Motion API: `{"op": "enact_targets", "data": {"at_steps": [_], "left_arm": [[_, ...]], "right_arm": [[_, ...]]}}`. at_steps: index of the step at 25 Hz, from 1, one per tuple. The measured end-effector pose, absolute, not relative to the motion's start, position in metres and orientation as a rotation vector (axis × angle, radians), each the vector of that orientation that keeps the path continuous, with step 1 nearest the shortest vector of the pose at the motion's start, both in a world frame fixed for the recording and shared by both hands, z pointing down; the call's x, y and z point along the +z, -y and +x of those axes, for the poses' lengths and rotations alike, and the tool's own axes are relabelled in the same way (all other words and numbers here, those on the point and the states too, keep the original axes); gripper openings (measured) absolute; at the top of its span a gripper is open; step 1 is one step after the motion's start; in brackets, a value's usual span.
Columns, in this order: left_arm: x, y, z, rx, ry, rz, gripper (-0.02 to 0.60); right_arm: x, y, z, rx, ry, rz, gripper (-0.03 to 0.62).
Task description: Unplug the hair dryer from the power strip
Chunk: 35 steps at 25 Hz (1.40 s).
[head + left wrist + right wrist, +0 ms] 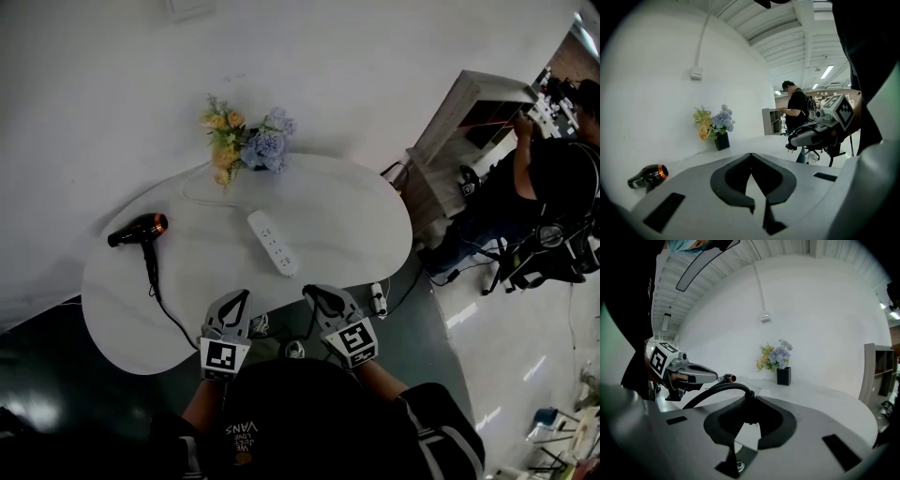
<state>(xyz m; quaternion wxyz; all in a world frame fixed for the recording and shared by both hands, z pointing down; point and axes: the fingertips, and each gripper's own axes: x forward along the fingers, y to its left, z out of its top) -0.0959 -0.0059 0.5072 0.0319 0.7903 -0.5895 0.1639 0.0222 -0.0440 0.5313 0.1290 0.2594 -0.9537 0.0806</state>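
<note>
Evidently the plug is out, clenched in the right gripper at the table's 6 o'clock; left gripper closed, empty. Hair dryer at 9 o'clock. Set plug down without dragging cord.

Black, orange-ringed hair dryer on its side, frame left, cord trailing toward bottom centre. White power strip diagonal, centre.
</note>
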Motion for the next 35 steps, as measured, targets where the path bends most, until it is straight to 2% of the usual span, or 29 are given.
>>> {"op": "enact_targets", "data": {"at_steps": [15, 35], "left_arm": [[0.499, -0.05, -0.128, 0.402, 1.994, 2.245, 0.018], [0.497, -0.065, -0.12, 0.327, 2.018, 2.204, 0.018]], "right_arm": [[0.526, 0.02, 0.051, 0.296, 2.766, 0.801, 0.071], [0.517, 0.023, 0.05, 0.345, 2.795, 0.83, 0.071]]}}
